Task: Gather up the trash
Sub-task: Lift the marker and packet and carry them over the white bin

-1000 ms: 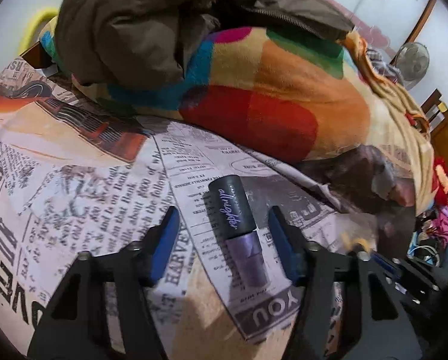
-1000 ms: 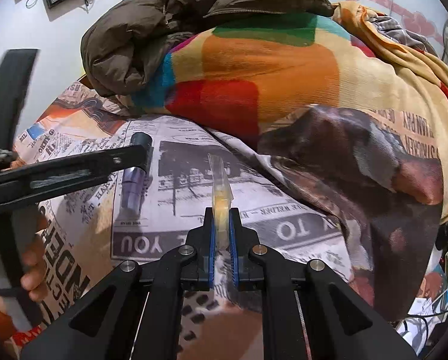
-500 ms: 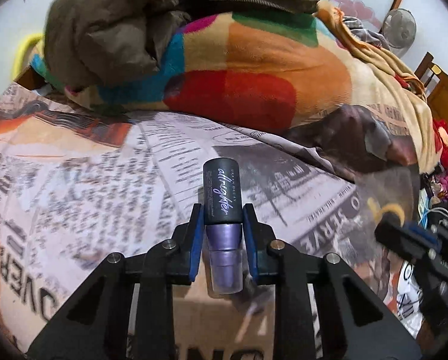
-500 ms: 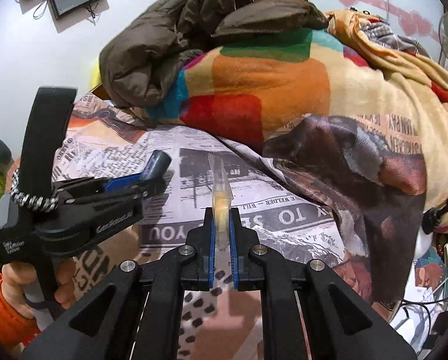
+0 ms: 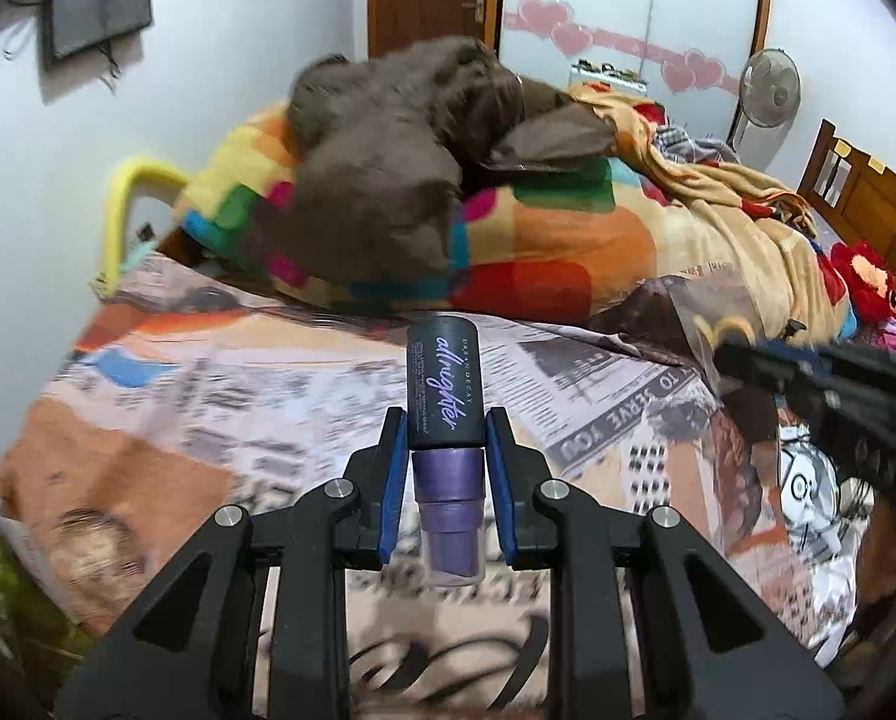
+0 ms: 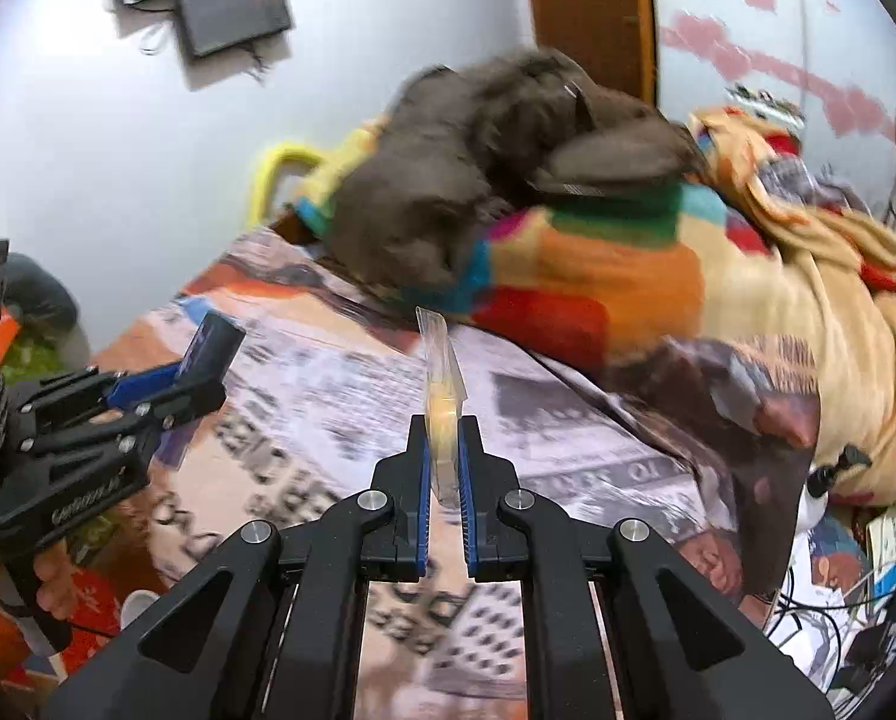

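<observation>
Both tongs lifted, gripping bottle (image 5: 444, 420) and wrapper (image 6: 441, 396).

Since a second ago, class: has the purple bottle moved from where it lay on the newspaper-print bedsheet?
Yes. The purple bottle has come up off the newspaper-print bedsheet, clamped in the left gripper, which was open around it earlier.

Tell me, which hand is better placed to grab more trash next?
Neither, really: the left gripper is shut on the purple bottle and the right gripper on a clear wrapper. Both must unload first.
</observation>
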A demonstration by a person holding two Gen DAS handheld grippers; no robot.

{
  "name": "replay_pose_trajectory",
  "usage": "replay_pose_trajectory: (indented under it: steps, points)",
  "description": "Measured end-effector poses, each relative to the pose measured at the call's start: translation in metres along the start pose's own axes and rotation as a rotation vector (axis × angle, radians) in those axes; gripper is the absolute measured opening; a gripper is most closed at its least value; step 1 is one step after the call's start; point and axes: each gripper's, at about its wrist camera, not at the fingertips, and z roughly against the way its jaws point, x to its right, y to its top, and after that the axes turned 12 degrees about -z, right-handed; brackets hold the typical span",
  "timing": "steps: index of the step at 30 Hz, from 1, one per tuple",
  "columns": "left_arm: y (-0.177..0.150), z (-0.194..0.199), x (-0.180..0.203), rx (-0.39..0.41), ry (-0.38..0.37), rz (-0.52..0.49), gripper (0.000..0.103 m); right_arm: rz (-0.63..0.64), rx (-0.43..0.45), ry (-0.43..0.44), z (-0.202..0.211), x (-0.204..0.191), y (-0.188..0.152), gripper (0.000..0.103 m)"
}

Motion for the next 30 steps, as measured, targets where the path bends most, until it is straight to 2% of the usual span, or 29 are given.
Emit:
replay_pose_trajectory:
  steps: [10,19,24,30]
  points:
    - [-0.047,0.138,-0.067,0.063,0.103,0.070,0.025,0.152,0.027,0.151,0.047,-0.126,-0.014,0.008]
    - [-0.122,0.244,-0.129,0.108,0.254,0.160,0.025,0.241,-0.005,0.314,0.058,-0.228,-0.052,0.008]
    - [-0.174,0.284,-0.160,0.123,0.319,0.229,0.025,0.317,-0.053,0.393,0.051,-0.288,-0.079,0.008]
    - [-0.233,0.310,-0.194,0.123,0.375,0.315,0.025,0.423,-0.111,0.457,0.043,-0.349,-0.118,0.008]
